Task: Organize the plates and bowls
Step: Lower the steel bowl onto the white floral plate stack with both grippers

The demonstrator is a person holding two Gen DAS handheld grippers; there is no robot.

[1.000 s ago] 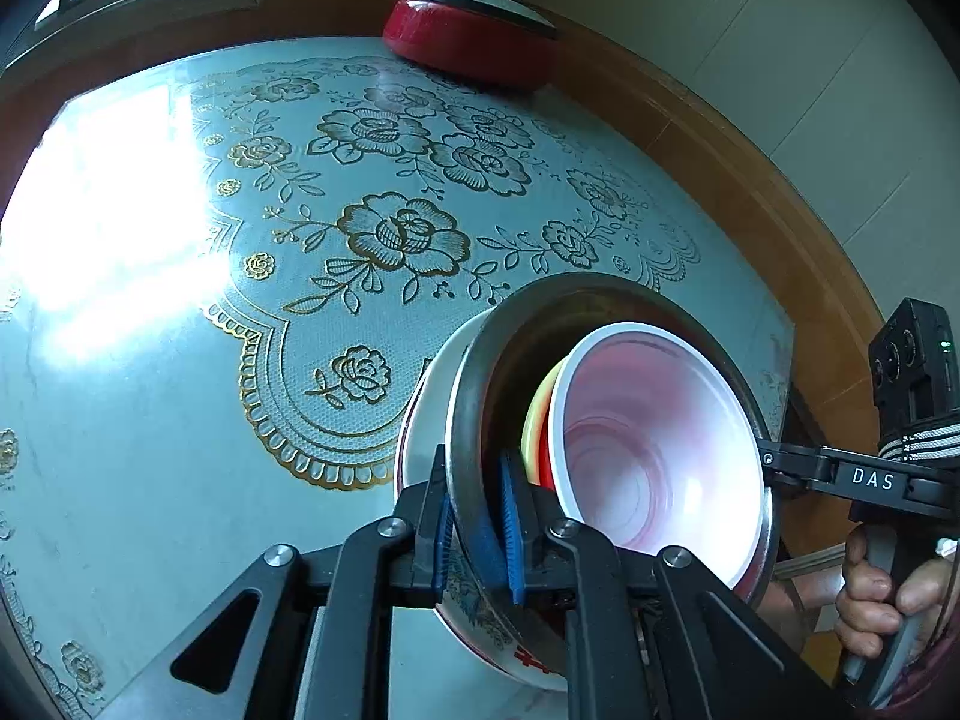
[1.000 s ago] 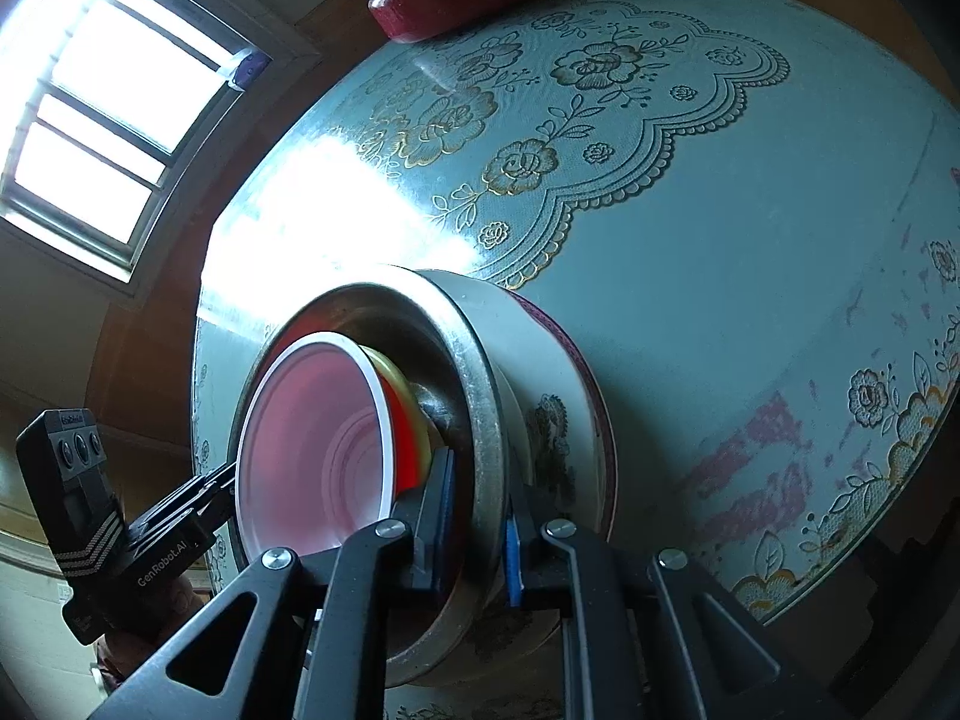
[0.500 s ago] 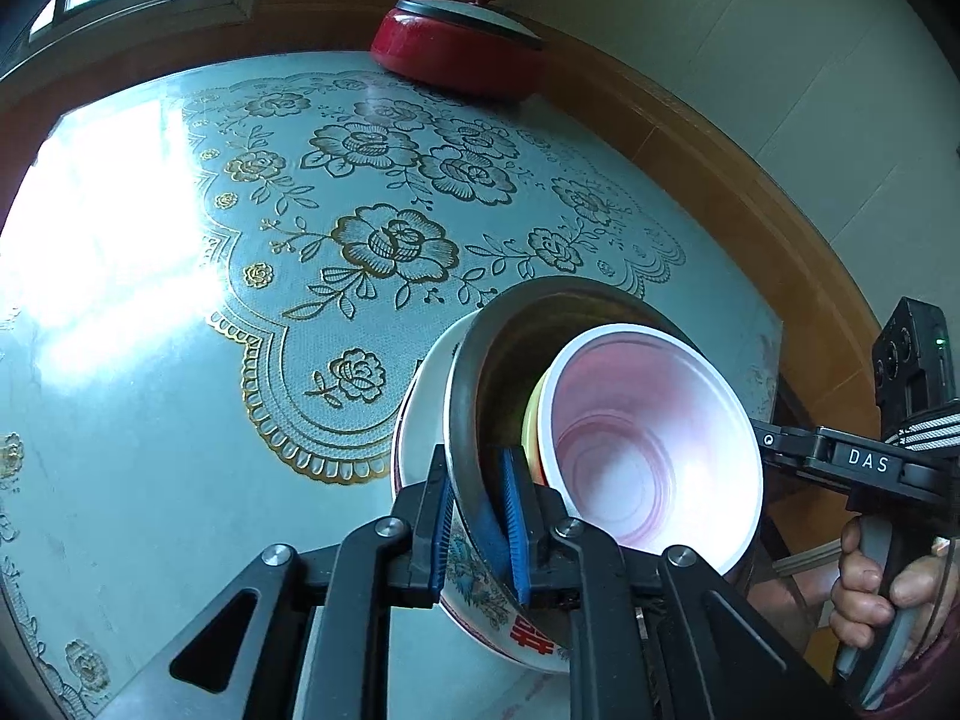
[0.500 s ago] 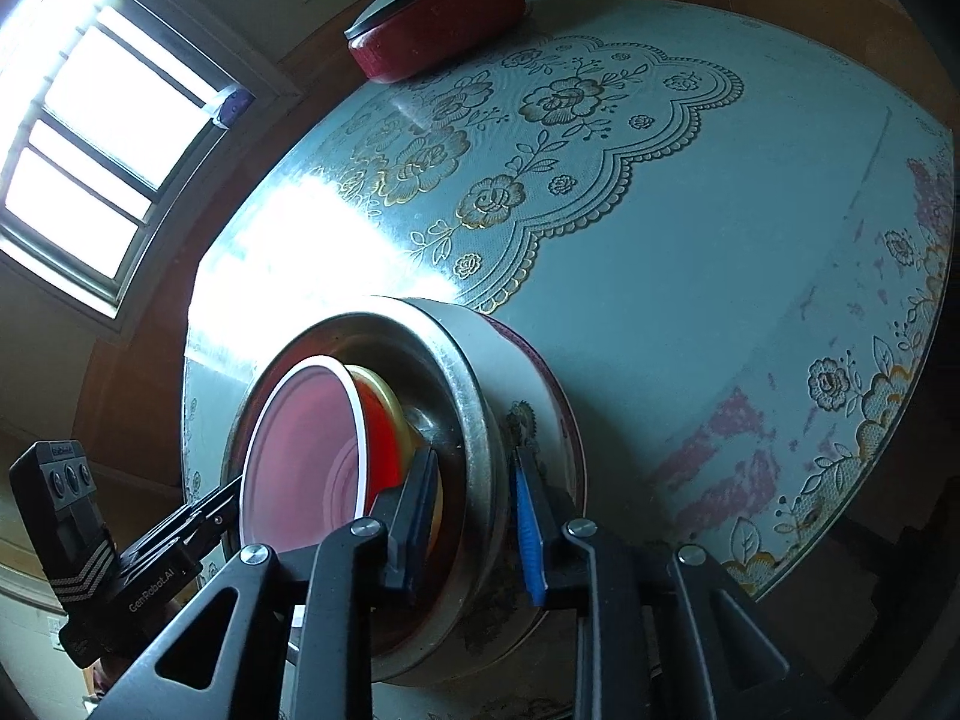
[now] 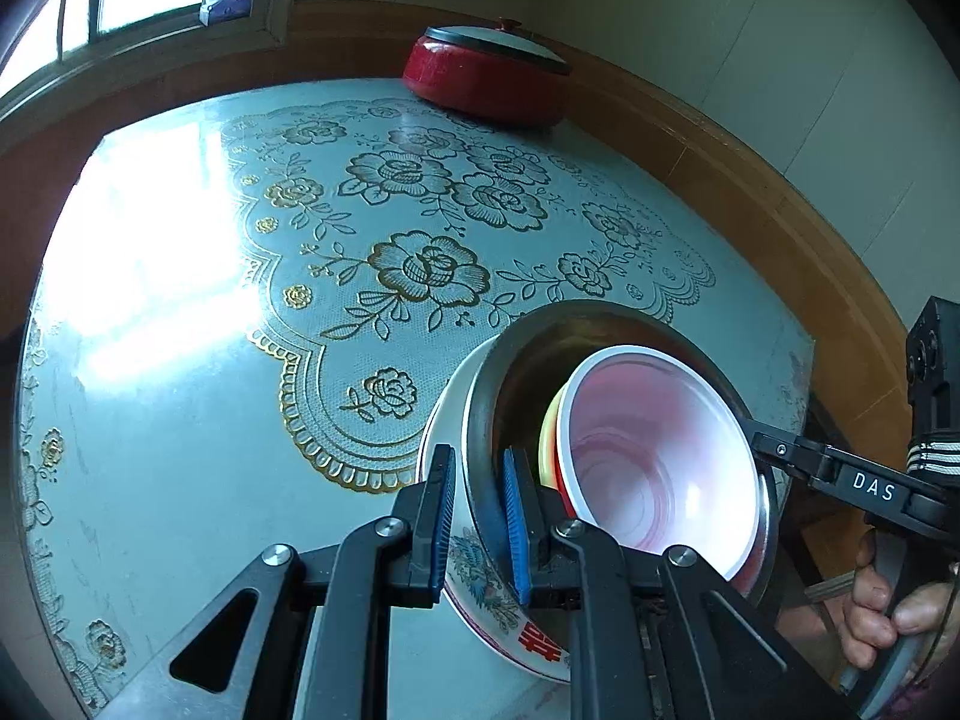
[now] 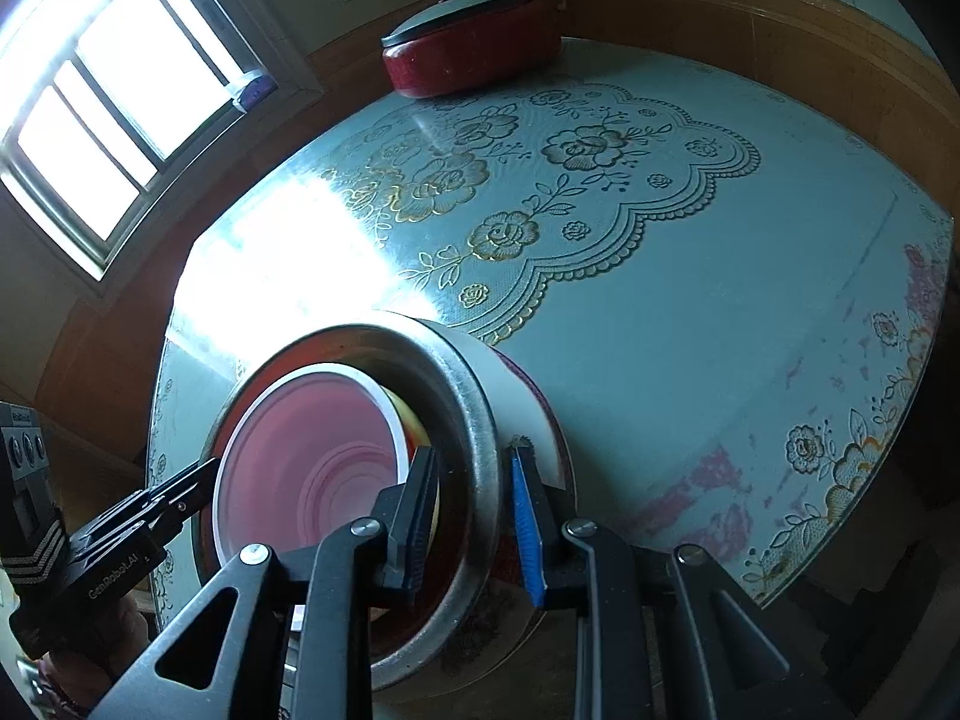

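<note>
Count them: five bowls nested in one stack. Outermost is a patterned ceramic bowl [image 5: 480, 576], then a steel bowl [image 5: 522, 372], a yellow bowl [image 5: 547, 438], a red bowl [image 5: 561, 489] and a white-rimmed pink bowl [image 5: 654, 456]. The stack sits at the table [image 5: 150, 480] edge farthest from the single red lidded pot [image 5: 480, 84], with bare flowered cloth between them.

Two grippers are on it. The left gripper [image 5: 479, 516] is clamped across the ceramic and steel rims. The right gripper [image 6: 474, 516] straddles the steel rim – its jaws have just been closing slightly, but the pads stand clear of the metal.

Only the left view shows the hand [image 5: 882, 606] and the ceramic bowl's red lettering. The right view shows more of the window [image 6: 120, 102].
</note>
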